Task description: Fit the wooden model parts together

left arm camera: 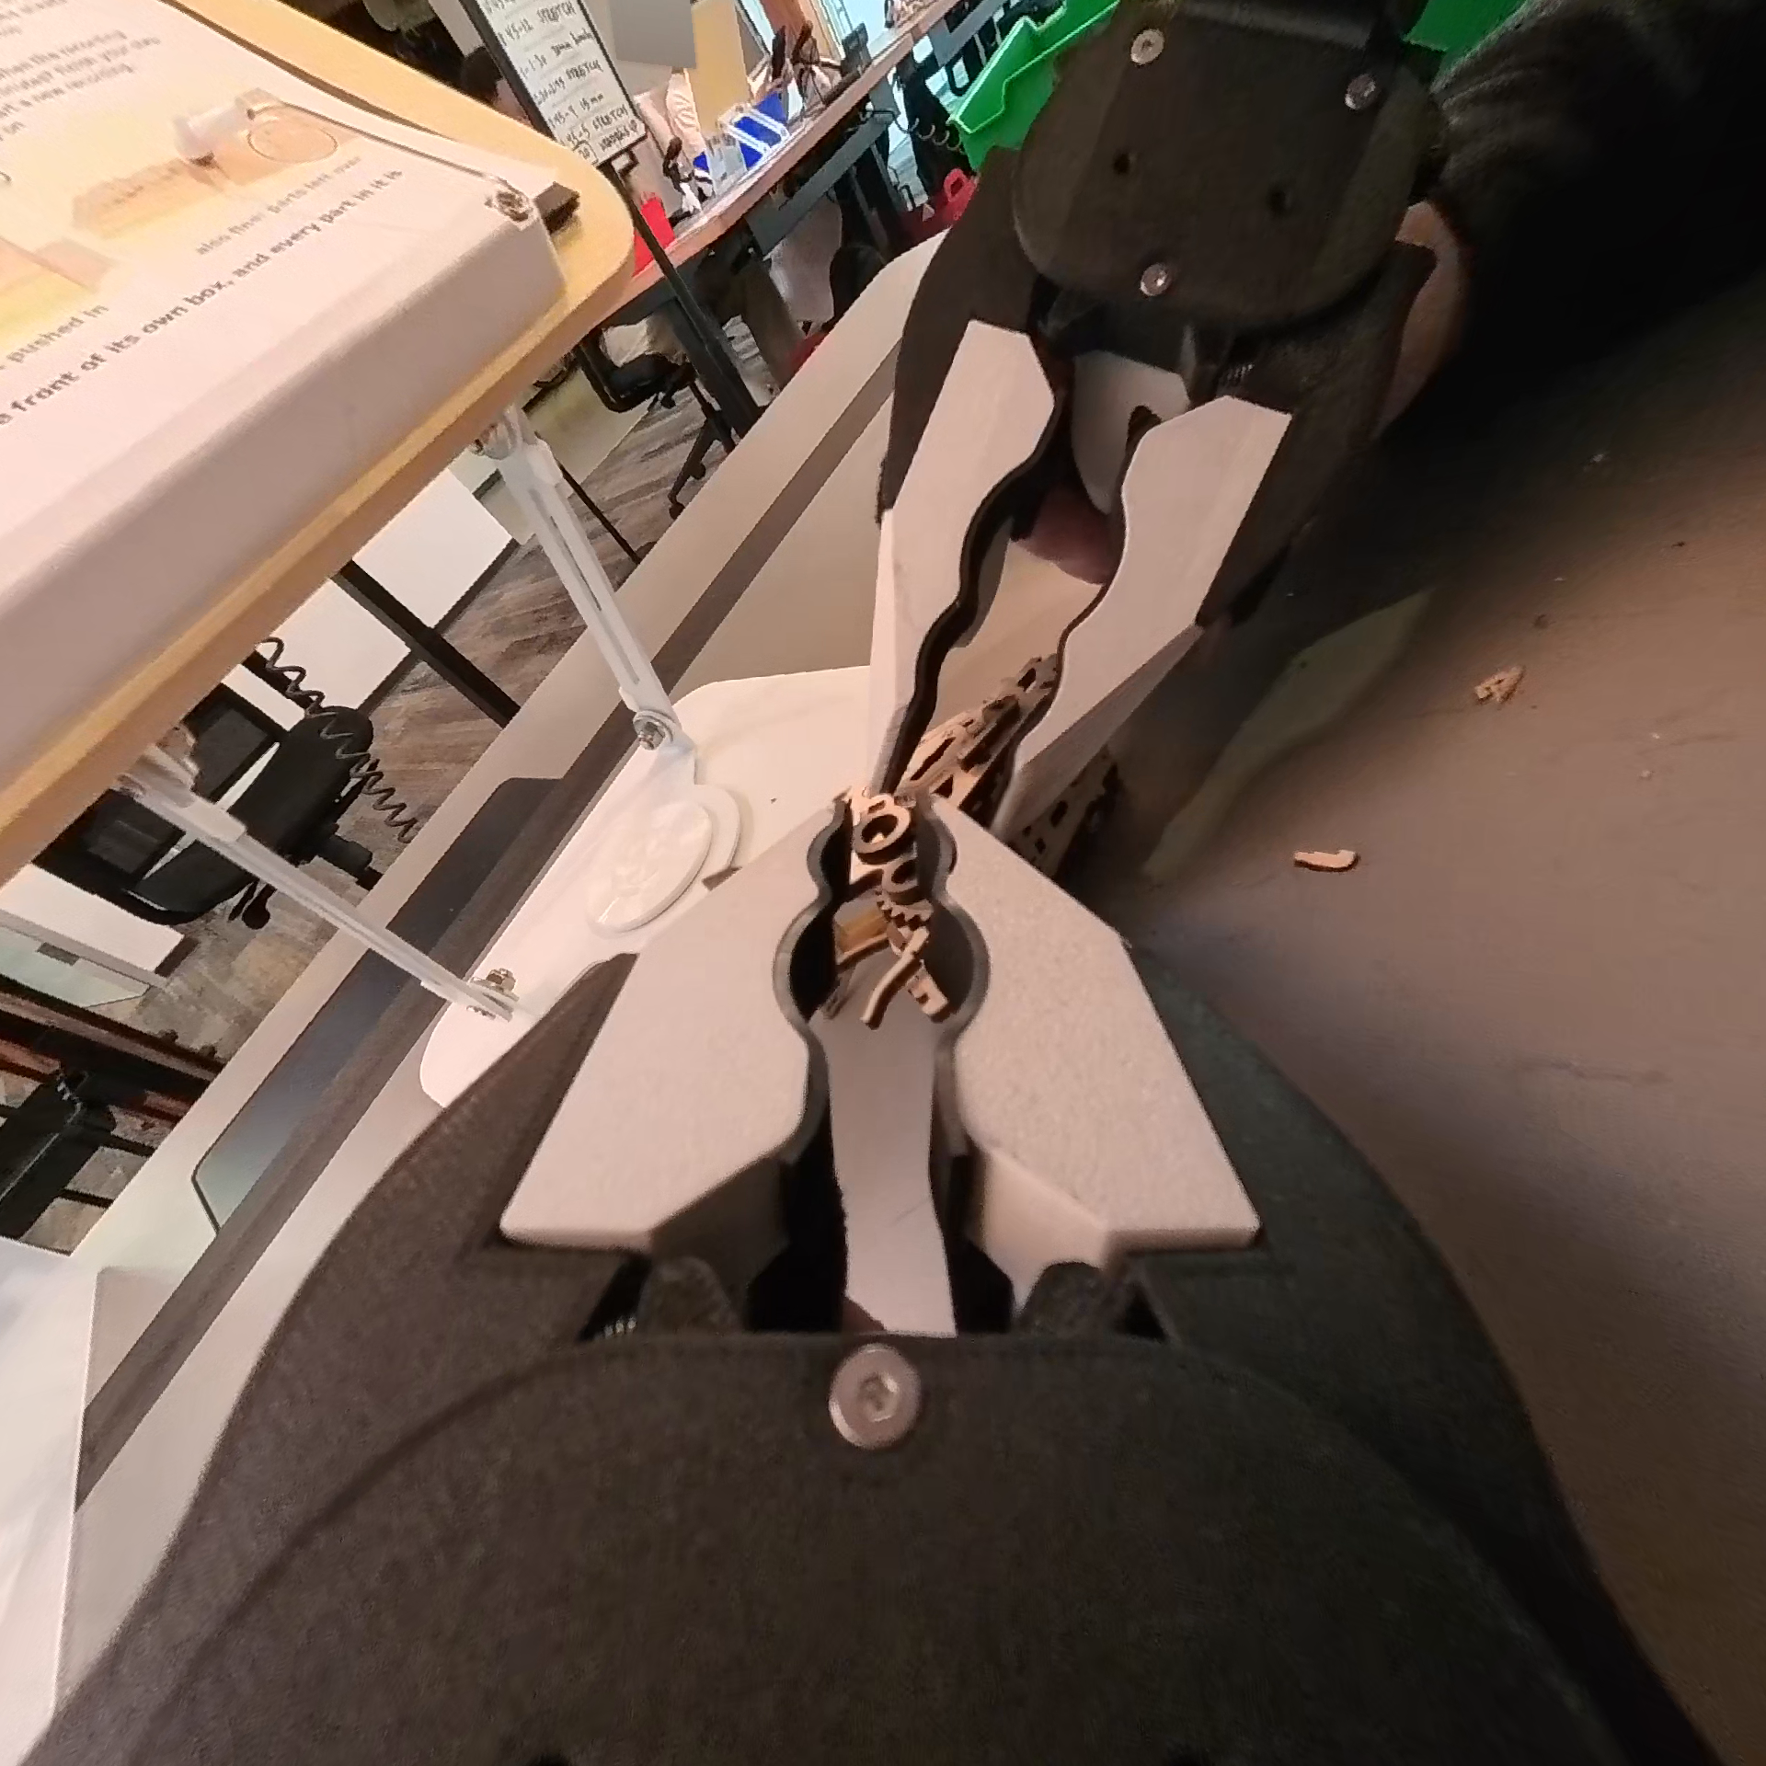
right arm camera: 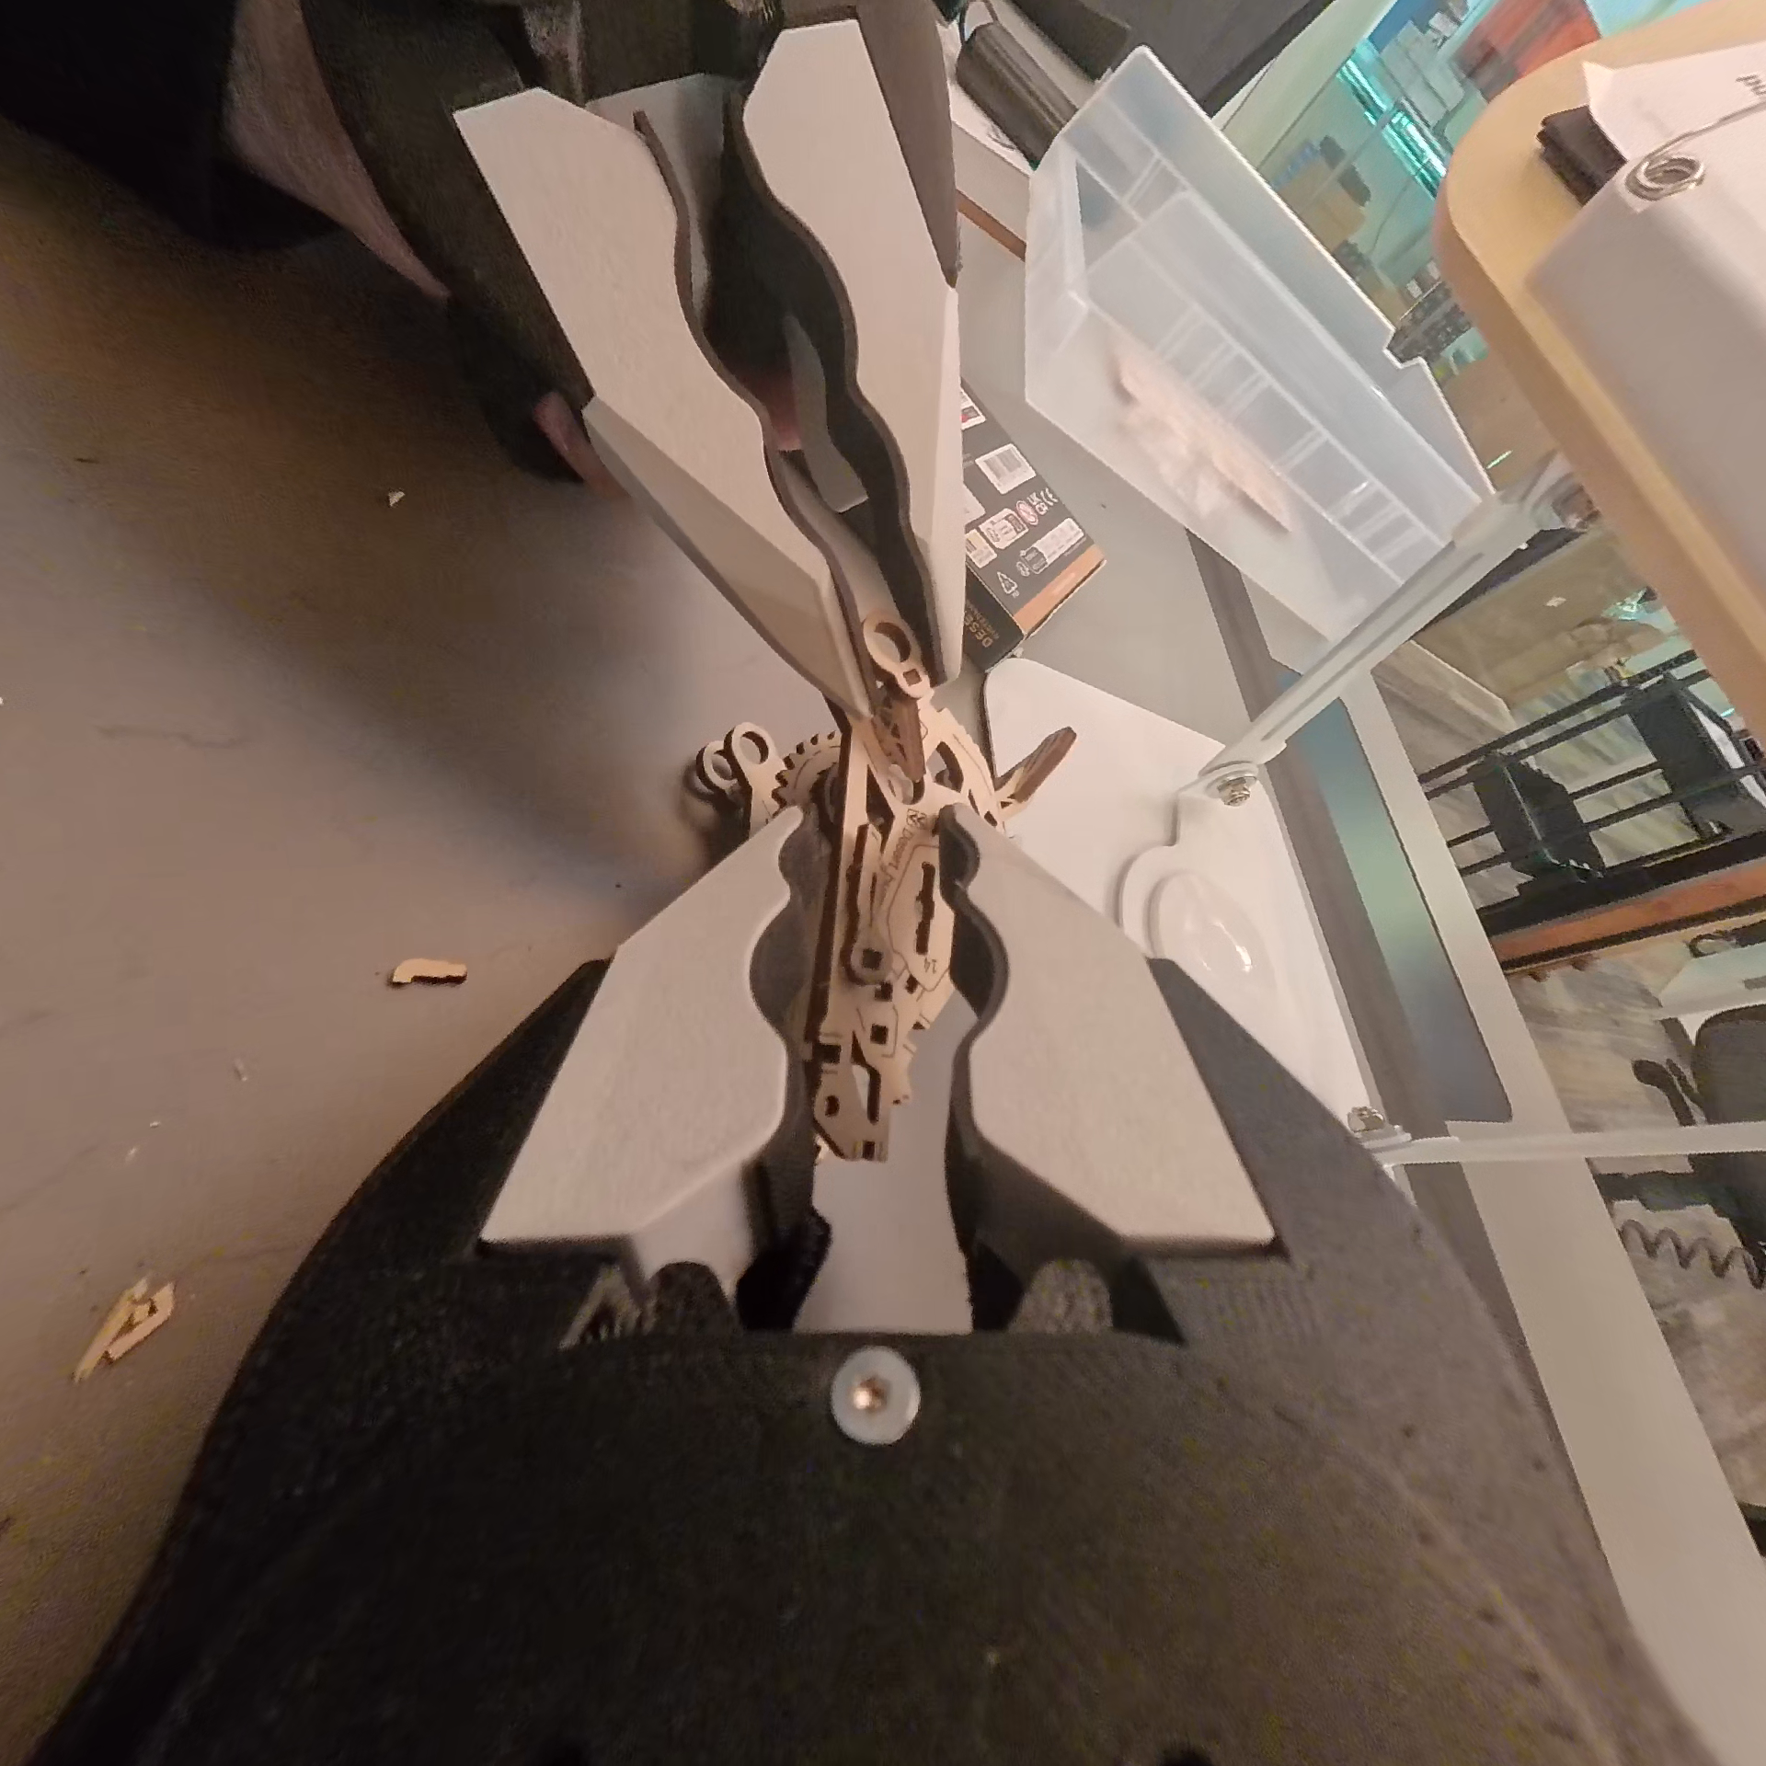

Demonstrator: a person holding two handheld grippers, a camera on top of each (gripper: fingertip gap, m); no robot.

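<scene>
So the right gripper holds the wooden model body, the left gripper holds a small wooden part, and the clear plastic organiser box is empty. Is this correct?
Not quite: the right wrist view shows pale wooden pieces inside the clear plastic organiser box. The rest stands: right gripper on the wooden model body, left gripper on the small wooden part.

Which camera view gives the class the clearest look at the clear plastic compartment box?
The right wrist view. There the clear plastic compartment box appears tilted at upper right, with its dividers and some pale pieces inside visible through the wall. The left wrist view does not show it; the board on its white stand fills that side.
</scene>
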